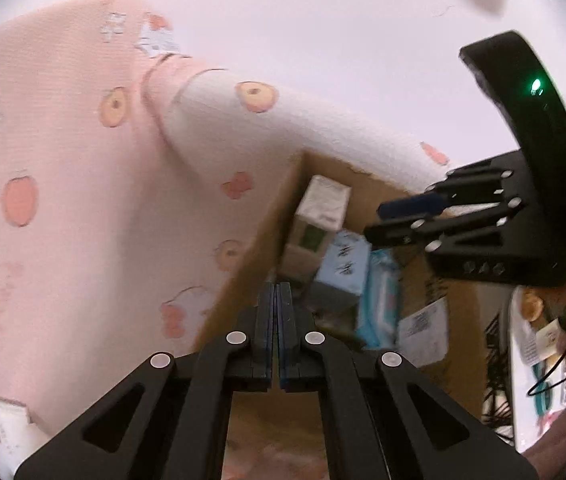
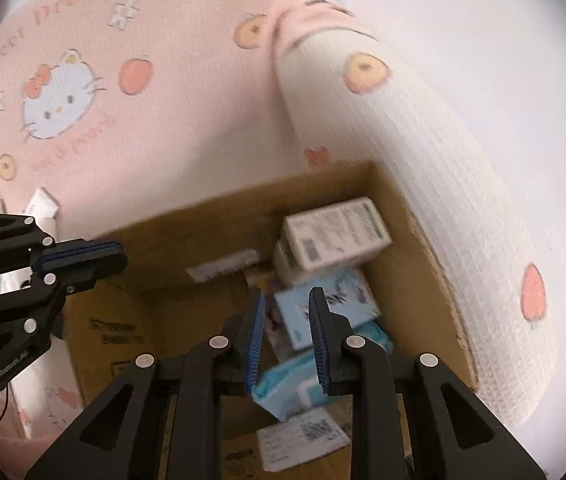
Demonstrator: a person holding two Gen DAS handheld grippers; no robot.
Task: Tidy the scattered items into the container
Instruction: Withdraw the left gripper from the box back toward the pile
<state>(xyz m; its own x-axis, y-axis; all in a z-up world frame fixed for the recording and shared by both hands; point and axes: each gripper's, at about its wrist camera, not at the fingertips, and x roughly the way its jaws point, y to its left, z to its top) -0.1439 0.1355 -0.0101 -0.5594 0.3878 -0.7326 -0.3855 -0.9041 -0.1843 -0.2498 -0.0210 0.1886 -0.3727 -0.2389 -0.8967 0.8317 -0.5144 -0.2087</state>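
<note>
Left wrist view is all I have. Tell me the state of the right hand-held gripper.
Observer: The right hand-held gripper is open and empty, pointing into the box.
Operator: Say what shows between its fingers.
Observer: A blue carton; a wipes pack lies nearer the camera.
Operator: Describe the topmost item.
Observer: A white carton on its side, with a barcode facing the camera.
</note>
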